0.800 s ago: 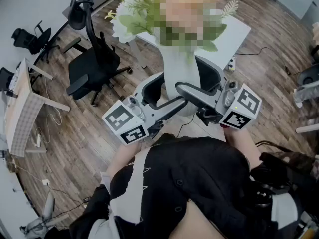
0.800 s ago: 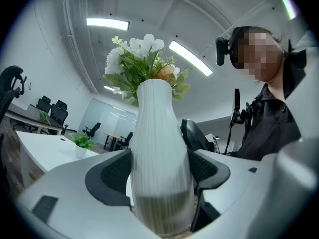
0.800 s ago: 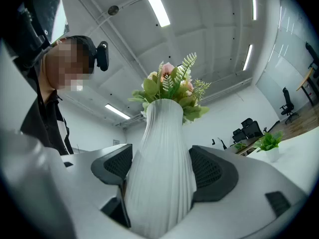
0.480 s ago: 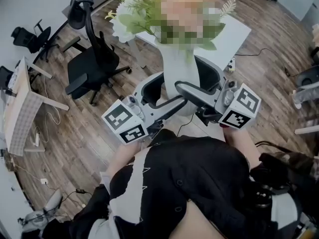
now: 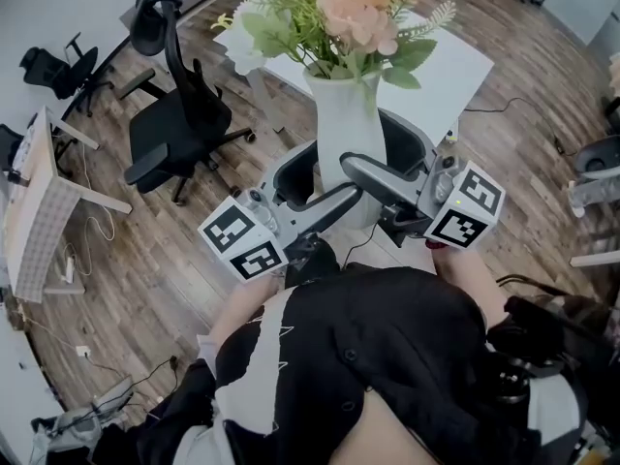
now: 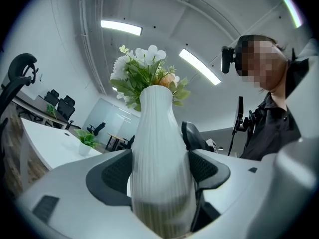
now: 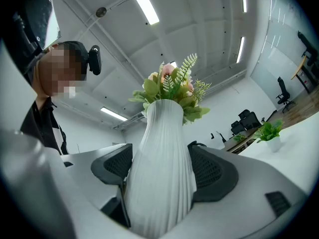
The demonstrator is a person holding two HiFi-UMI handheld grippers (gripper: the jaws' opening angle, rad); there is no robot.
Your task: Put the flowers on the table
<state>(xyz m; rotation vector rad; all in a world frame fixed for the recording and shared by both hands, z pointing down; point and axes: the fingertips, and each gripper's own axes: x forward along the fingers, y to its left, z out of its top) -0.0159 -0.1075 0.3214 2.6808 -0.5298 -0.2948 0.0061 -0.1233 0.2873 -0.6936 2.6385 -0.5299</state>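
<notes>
While the white vase (image 5: 346, 124) of flowers (image 5: 339, 17) hangs upright in the air before the white counter (image 5: 441, 66), the left gripper (image 6: 160, 173) and right gripper (image 7: 163, 169) both clamp its body between widespread jaws.

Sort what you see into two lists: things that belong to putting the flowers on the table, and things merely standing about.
Part of the job: flowers; white ribbed vase holding them; left gripper and right gripper, both clamped on the vase; white table.

Standing about: black office chair; small potted plant.
</notes>
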